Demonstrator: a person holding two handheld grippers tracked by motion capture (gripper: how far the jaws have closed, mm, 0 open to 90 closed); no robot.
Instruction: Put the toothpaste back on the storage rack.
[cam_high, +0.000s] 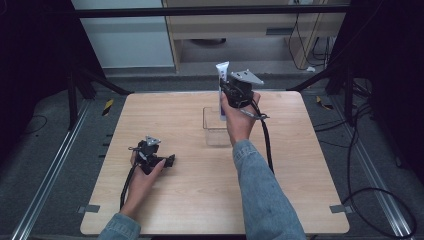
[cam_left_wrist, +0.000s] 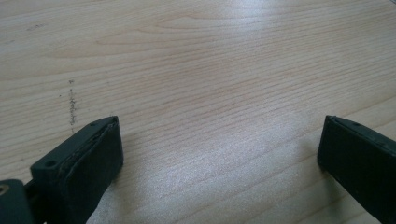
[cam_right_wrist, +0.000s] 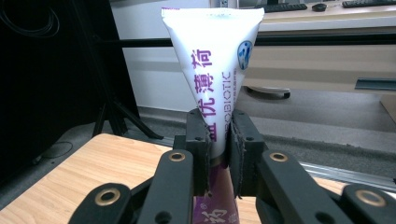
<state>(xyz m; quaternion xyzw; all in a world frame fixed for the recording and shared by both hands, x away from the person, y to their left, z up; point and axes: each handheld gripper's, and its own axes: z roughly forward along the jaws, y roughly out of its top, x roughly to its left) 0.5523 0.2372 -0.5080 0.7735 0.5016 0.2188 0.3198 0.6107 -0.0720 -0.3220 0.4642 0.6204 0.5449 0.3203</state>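
A white and purple toothpaste tube (cam_high: 222, 80) stands upright in the air with its flat crimped end up, over the back of the table. My right gripper (cam_high: 231, 92) is shut on its lower part; in the right gripper view the two black pads pinch the tube (cam_right_wrist: 212, 79) at the gripper (cam_right_wrist: 218, 158). Just below it stands a clear square container (cam_high: 216, 127) on the table. My left gripper (cam_high: 167, 161) rests low at the table's left, jaws wide open; the left gripper view has its fingers (cam_left_wrist: 88, 163) apart over bare wood, gripper (cam_left_wrist: 219, 163) holding nothing.
The wooden table (cam_high: 200, 200) has dark floor and metal rails on both sides. A black cable (cam_high: 265, 140) trails from the right gripper along the forearm. Black stand legs (cam_high: 95, 82) and a cabinet sit beyond the far edge.
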